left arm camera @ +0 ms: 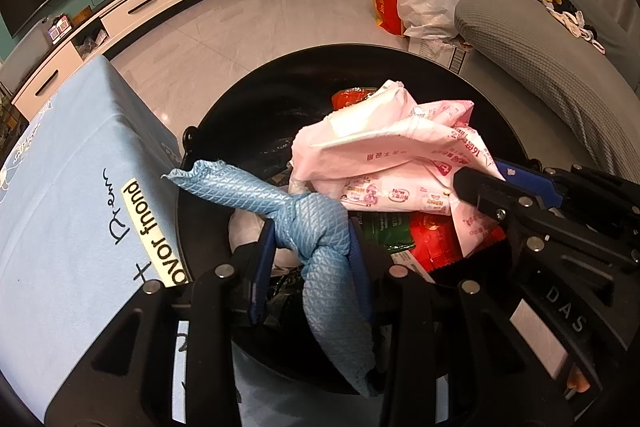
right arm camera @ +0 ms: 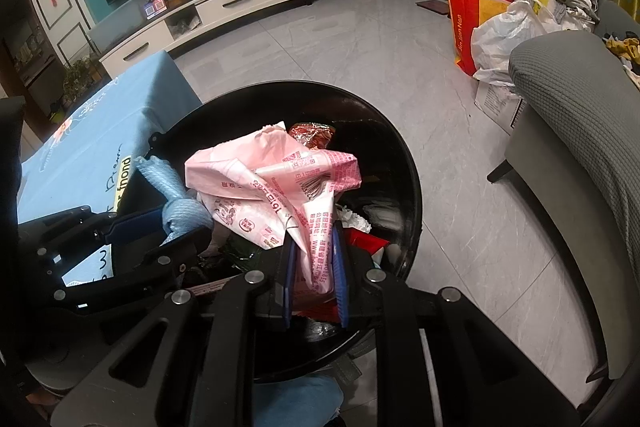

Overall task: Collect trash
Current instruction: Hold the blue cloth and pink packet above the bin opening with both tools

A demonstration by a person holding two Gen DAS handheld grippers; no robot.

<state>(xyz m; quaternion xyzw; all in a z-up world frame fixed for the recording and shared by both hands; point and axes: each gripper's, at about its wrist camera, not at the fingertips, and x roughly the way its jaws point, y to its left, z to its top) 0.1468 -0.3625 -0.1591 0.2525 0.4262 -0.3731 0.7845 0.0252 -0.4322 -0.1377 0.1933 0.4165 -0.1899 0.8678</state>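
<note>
A round black trash bin (right arm camera: 404, 163) stands on the grey tiled floor beside a blue-clothed table (left arm camera: 60, 187). Above its trash, the right gripper (right arm camera: 314, 259) pinches a crumpled pink printed wrapper (right arm camera: 280, 179). Just left of it, the left gripper (left arm camera: 312, 235) clamps a knotted blue mesh cloth (left arm camera: 316, 223) over the bin's near edge.

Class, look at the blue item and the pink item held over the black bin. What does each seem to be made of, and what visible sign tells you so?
Blue cloth: seemingly a soft woven or non-woven wipe, matte; its diamond-textured surface twists and drapes limply. Pink wrapper: probably thin printed plastic film, slightly glossy, though possibly paper; it holds sharp creases. Black bin: likely hard plastic, its inner wall glossy with reflections.
</note>
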